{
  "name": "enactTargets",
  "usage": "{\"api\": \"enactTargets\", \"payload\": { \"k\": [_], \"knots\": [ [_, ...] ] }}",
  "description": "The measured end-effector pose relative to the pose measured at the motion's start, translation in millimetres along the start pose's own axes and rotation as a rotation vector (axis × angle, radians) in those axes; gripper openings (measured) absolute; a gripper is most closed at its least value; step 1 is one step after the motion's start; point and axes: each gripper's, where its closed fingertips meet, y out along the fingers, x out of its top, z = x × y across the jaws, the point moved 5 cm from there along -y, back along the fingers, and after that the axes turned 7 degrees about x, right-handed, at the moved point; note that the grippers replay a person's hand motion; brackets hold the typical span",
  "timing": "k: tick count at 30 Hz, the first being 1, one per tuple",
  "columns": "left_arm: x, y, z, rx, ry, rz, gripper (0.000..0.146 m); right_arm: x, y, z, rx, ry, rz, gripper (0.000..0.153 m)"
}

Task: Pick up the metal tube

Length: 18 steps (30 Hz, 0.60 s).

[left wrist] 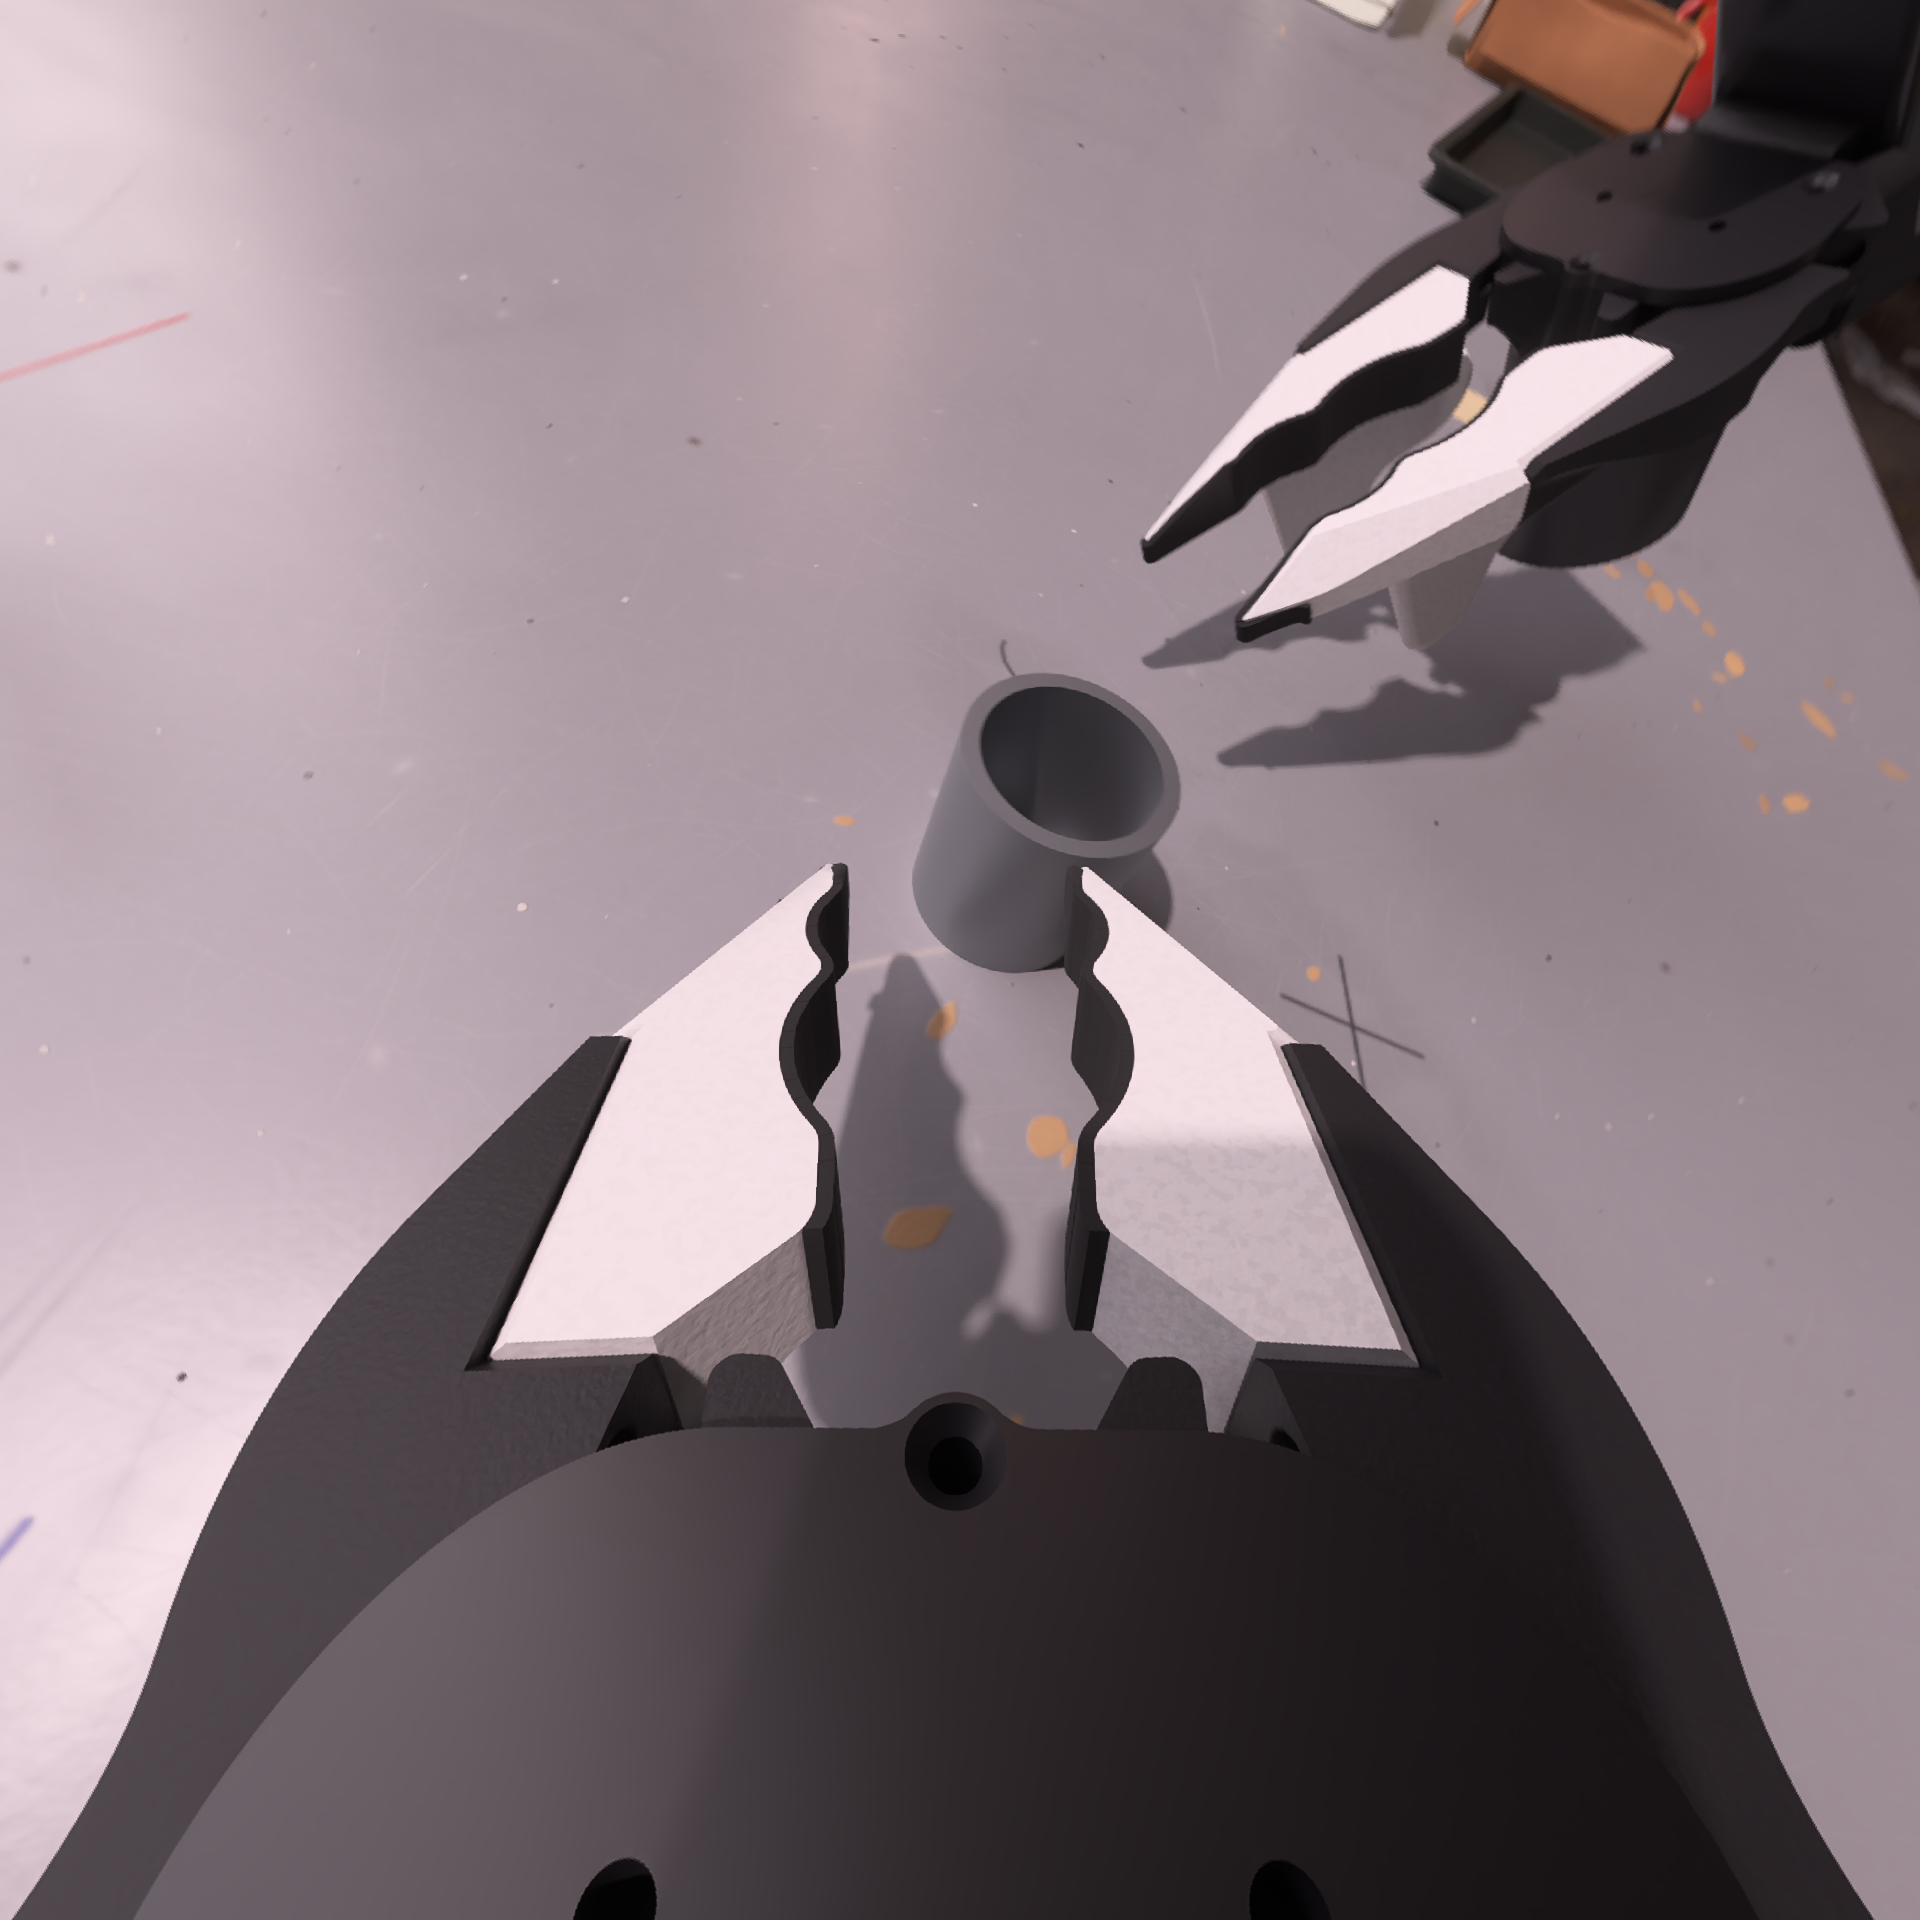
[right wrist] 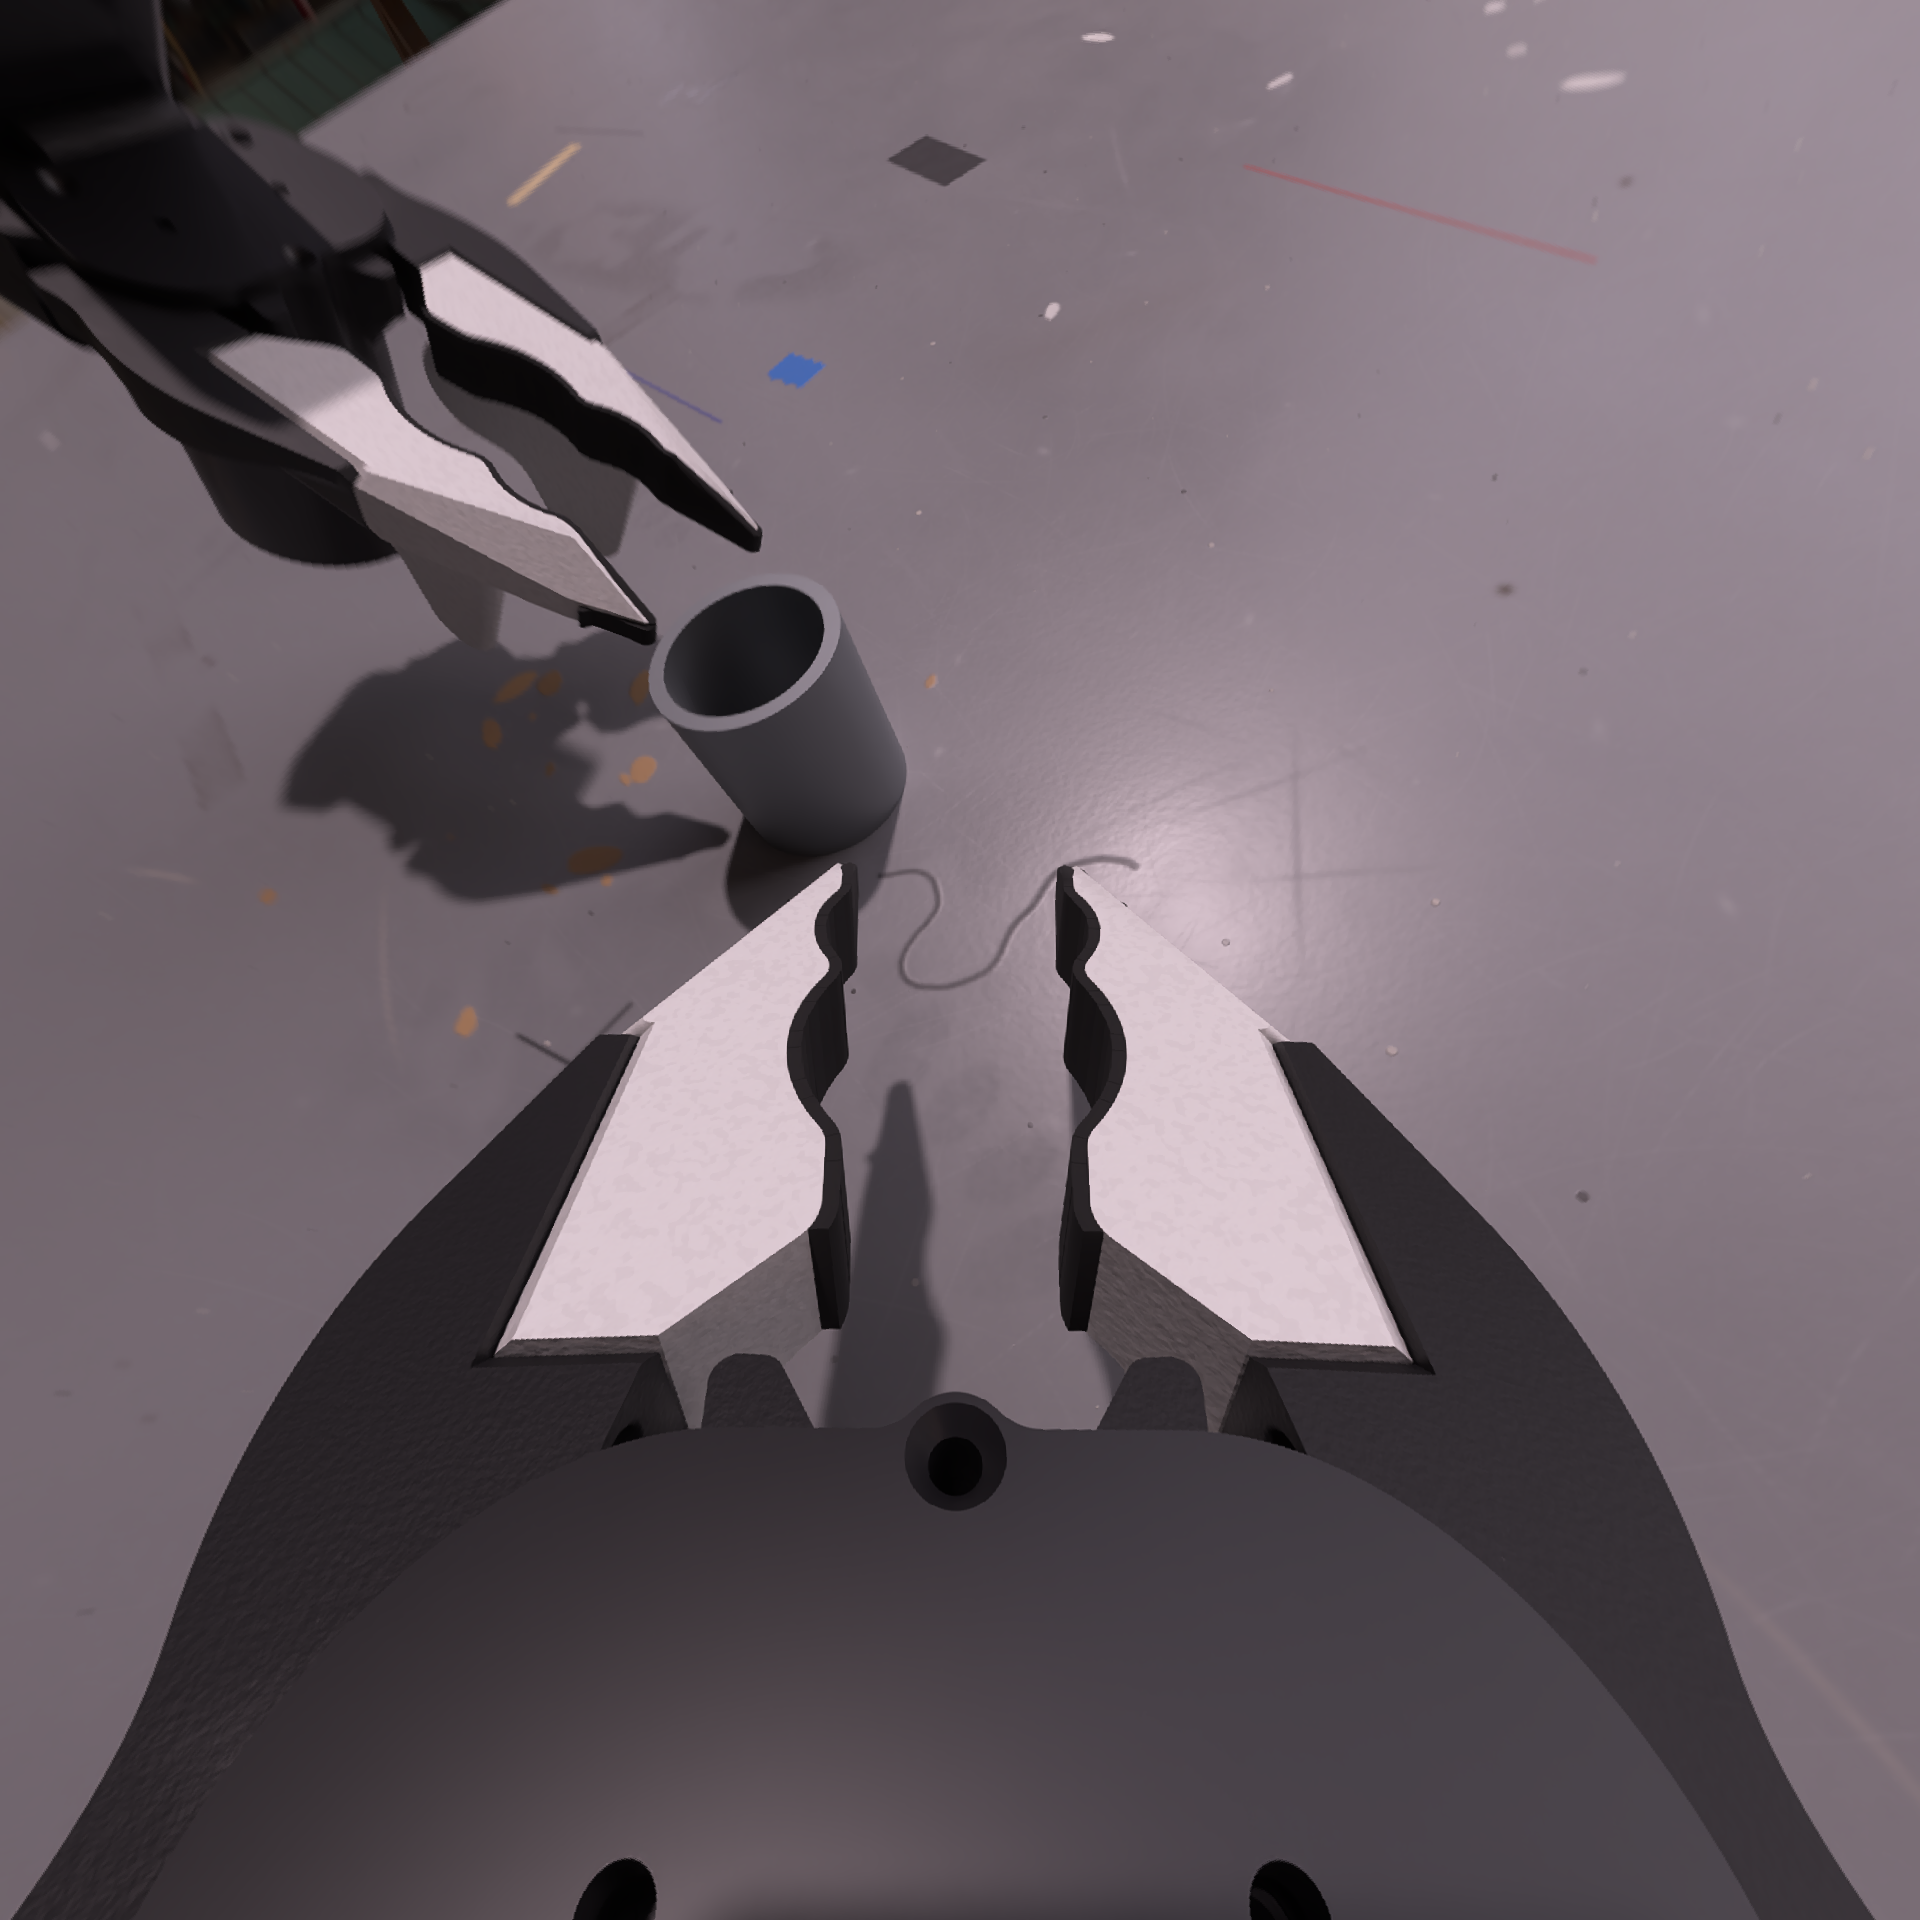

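A short grey metal tube (left wrist: 1023, 831) stands upright on the grey table, open end up. My left gripper (left wrist: 961, 883) is open and empty, its fingertips just short of the tube, with the right fingertip overlapping the tube's lower edge. In the right wrist view the tube (right wrist: 790, 738) stands ahead and to the left of my right gripper (right wrist: 956, 883), which is open and empty. The left gripper (right wrist: 701, 582) shows there at the upper left, close to the tube's rim. The right gripper (left wrist: 1210, 582) shows in the left wrist view at the upper right, apart from the tube.
The grey table (left wrist: 520, 520) carries orange paint specks (left wrist: 1049, 1138), thin scratches and a red line. A brown box (left wrist: 1579, 52) and a dark tray (left wrist: 1496, 156) stand at the far right edge. A small blue patch (right wrist: 795, 371) and a dark square (right wrist: 935, 159) lie farther off.
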Motion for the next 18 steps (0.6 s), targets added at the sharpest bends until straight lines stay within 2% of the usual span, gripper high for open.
{"api": "enactTargets", "payload": {
  "k": [5, 10, 14, 18],
  "knots": [
    [1, 4, -16, 0.026, 0.175, 0.010, 0.053, 0, 8, 10, -0.019, -0.164, 0.041, 0.046],
    [-1, 24, -24, 0.039, 0.236, 0.077, 0.070, 4, 16, 8, -0.059, -0.298, 0.109, 0.047],
    [-3, 40, -27, 0.076, 0.293, 0.121, 0.070, 2, 24, 3, -0.085, -0.374, 0.198, 0.045],
    [-4, 42, -30, 0.090, 0.359, 0.127, 0.061, -7, 31, 6, -0.087, -0.418, 0.263, 0.038]
  ]
}}
